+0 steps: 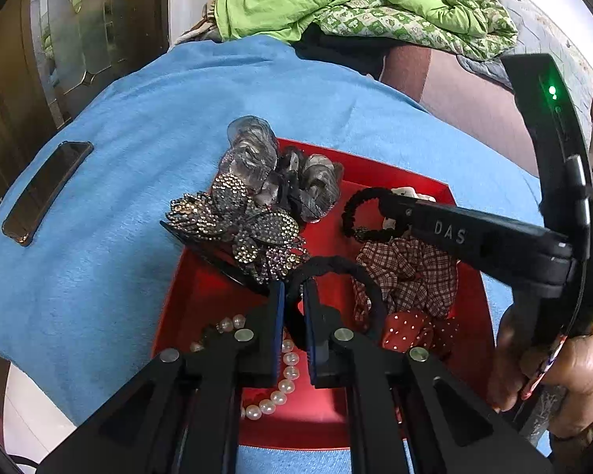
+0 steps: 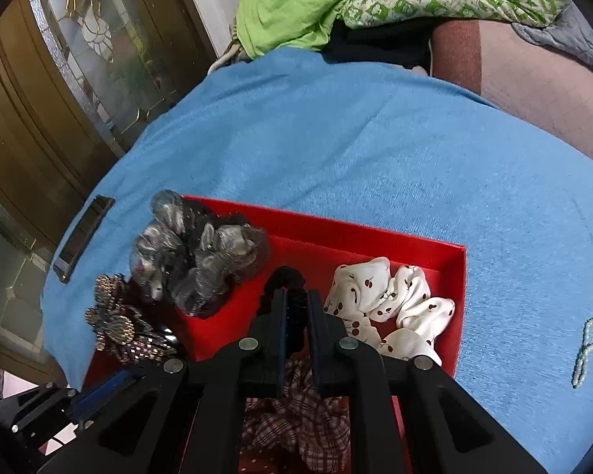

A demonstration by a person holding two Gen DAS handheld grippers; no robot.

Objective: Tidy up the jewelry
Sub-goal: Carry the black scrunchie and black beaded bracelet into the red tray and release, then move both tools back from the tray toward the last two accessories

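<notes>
Left hand-held gripper [image 1: 293, 296] and right hand-held gripper [image 2: 295, 304] both nearly closed.

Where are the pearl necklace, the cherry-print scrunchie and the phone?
pearl necklace [image 1: 284, 385]: left wrist view, on a bead between the fingers.
cherry-print scrunchie [image 2: 379, 296]: right wrist view, on its white fabric.
phone [image 1: 45, 191]: left wrist view, on its screen.

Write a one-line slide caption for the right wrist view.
Right gripper closes on a black hair tie inside the red tray, between the grey scrunchie and cherry-print scrunchie.
</notes>
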